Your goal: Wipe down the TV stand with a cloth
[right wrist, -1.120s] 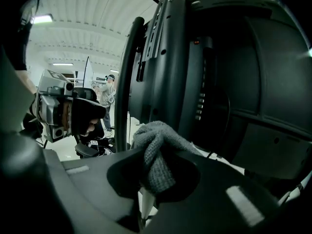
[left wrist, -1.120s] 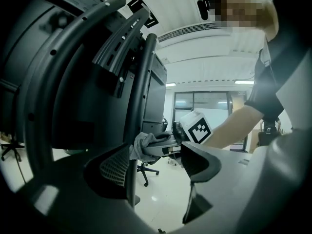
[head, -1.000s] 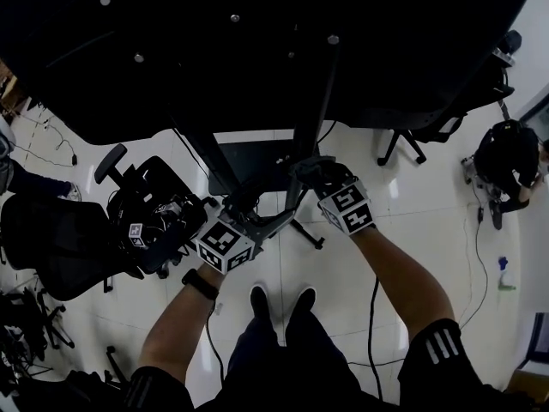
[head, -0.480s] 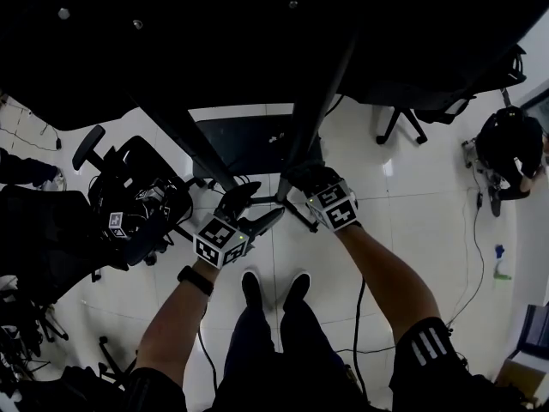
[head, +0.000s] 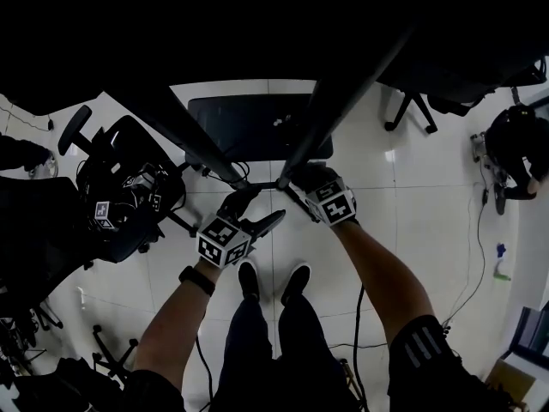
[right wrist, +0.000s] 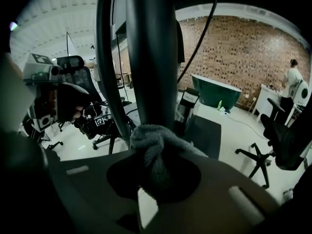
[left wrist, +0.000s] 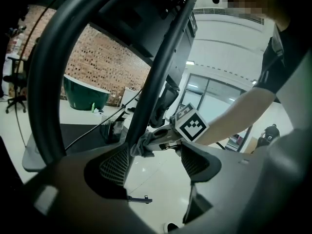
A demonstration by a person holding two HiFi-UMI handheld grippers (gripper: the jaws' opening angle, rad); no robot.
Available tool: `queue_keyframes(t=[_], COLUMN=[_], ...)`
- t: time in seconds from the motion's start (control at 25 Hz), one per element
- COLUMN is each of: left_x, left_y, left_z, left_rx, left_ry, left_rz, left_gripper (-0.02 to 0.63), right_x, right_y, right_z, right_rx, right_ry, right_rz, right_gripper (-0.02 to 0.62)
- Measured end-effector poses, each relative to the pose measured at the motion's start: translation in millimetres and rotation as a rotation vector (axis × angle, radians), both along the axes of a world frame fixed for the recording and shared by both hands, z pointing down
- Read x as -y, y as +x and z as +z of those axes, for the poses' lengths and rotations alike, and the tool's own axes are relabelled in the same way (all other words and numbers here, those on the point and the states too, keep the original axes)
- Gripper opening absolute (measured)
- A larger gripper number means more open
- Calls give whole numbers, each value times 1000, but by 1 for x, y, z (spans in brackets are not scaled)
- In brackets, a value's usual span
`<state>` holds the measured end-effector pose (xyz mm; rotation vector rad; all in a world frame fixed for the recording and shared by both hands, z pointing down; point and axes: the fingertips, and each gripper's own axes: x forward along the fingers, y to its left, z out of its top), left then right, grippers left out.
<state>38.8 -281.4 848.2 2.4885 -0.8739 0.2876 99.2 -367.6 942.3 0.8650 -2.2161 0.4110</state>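
Observation:
The TV stand is a black frame of slanted poles (head: 343, 101) over a dark base plate (head: 257, 127) on the white floor. My right gripper (head: 300, 178) is shut on a grey cloth (right wrist: 156, 155) and presses it against a thick black pole (right wrist: 151, 57). My left gripper (head: 253, 210) stands open just to the left, at the neighbouring pole (left wrist: 156, 82). Its left pad (left wrist: 116, 165) lies close beside that pole, and nothing is held between the fingers. In the left gripper view the cloth (left wrist: 140, 145) and the right gripper (left wrist: 168, 135) show against the pole.
Black office chairs with gear stand at the left (head: 120, 196), and another chair at the back right (head: 412, 101). A person (head: 515, 148) is at the right edge. A spray bottle (head: 502, 263) and cables lie on the floor. A green tub (right wrist: 214, 94) sits by the brick wall.
Both grippers have shifted a little left and nearer to me against the base plate, staying on the poles. The view has moved in under the dark top.

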Motion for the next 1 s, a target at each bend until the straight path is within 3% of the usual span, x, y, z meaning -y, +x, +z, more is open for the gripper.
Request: queue_keyframes(t=[0.28, 0.6, 0.76, 1.0], left_x=[11, 16, -6, -51], left_y=[4, 9, 9, 10], left_z=[19, -6, -53, -179], left_rx=[0, -23, -50, -115], left_ry=[-16, 1, 37, 158], left_rz=[2, -8, -10, -41], left_gripper=[359, 359, 359, 357], right_x=[-2, -9, -33, -87], right_y=[2, 8, 1, 3], right_z=[50, 37, -28, -201], right_rx=[-35, 14, 163, 405], right_ry=[-78, -117, -84, 27], right_rz=[36, 73, 67, 0], right_gripper=[29, 29, 28, 28])
